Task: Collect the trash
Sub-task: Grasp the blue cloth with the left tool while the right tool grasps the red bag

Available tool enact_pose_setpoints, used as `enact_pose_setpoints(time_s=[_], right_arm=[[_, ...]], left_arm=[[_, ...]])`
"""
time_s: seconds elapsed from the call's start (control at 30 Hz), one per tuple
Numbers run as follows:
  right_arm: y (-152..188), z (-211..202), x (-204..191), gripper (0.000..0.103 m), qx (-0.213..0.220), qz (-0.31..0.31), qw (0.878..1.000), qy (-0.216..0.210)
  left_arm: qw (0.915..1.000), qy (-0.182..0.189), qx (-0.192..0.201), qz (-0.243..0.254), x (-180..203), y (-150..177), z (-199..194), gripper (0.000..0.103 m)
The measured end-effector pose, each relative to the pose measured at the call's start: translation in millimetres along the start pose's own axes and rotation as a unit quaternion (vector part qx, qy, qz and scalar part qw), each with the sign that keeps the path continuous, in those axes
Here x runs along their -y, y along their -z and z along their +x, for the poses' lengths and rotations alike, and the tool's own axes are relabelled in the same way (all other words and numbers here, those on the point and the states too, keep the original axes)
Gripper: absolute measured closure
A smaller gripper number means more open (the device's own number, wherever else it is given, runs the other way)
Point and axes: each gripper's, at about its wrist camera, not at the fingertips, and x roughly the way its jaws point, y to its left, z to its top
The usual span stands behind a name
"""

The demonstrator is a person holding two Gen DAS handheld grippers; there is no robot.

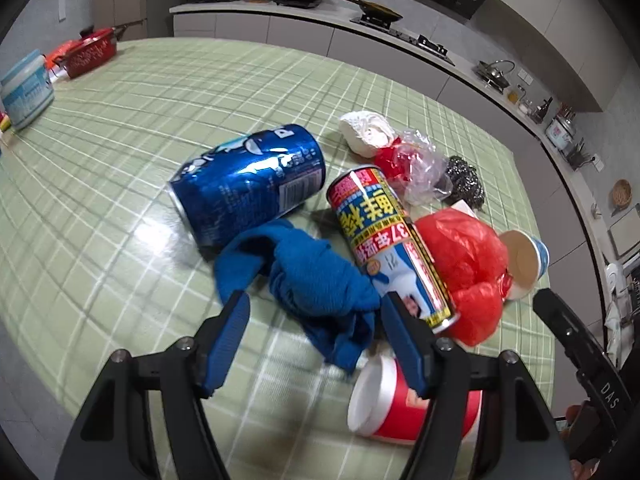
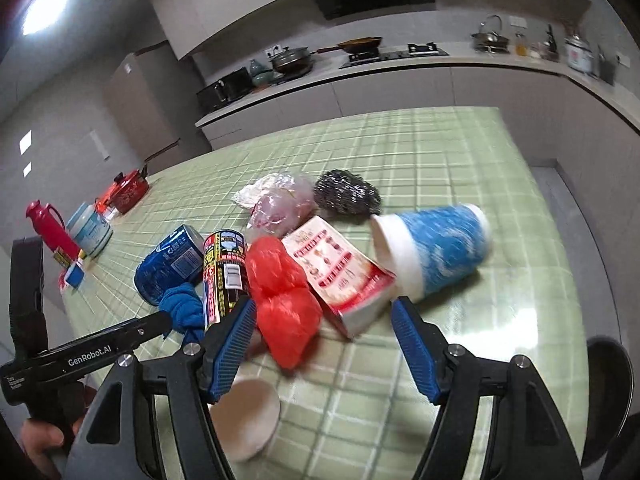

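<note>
Left wrist view: we hold our left gripper [image 1: 314,310] half open and empty over the blue cloth [image 1: 316,280] beside the cans, and should straddle its bunched middle before closing.

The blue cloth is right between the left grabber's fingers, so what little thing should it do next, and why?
Probably ease the left gripper down a little and close on the blue cloth. Its jaws stand open and empty with the crumpled cloth lying loose on the table right between the fingertips. The spray can lies close beside one finger, so go straight down to avoid nudging it.
</note>
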Motion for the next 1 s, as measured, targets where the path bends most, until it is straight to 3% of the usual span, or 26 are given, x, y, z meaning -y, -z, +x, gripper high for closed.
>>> enact_pose_setpoints(time_s=[0.2,0.27,0.37,0.57,0.63,0.73,1.0], right_arm=[[-6,29,-12,0.031,-0.005,-0.001,1.000,0.004],[-6,39,-13,0.031,-0.009,0.003,1.000,0.007],[-7,51,-17,0.032,-0.016,0.003,1.000,0.013],[-9,69,-24,0.049,-0.036,-0.002,0.999,0.003],[-9,75,-26,0.066,-0.042,-0.004,0.999,-0.007],[-9,75,-31,0.077,-0.042,-0.015,0.999,-0.013],[-13,44,-33,0.082,0.001,-0.002,1.000,-0.015]], left_arm=[[0.9993,0.029,-0.023,0.009,-8,-9,25,0.034],[0.9986,0.042,-0.029,0.013,-11,-10,30,0.048],[0.9977,0.058,-0.032,0.018,-15,-11,32,0.055],[0.9965,0.072,-0.027,0.033,-21,-9,26,0.067],[0.9962,0.075,-0.026,0.034,-23,-8,24,0.069],[0.9960,0.078,-0.021,0.037,-24,-8,19,0.070],[0.9955,0.077,0.014,0.053,-19,-11,-12,0.070]])
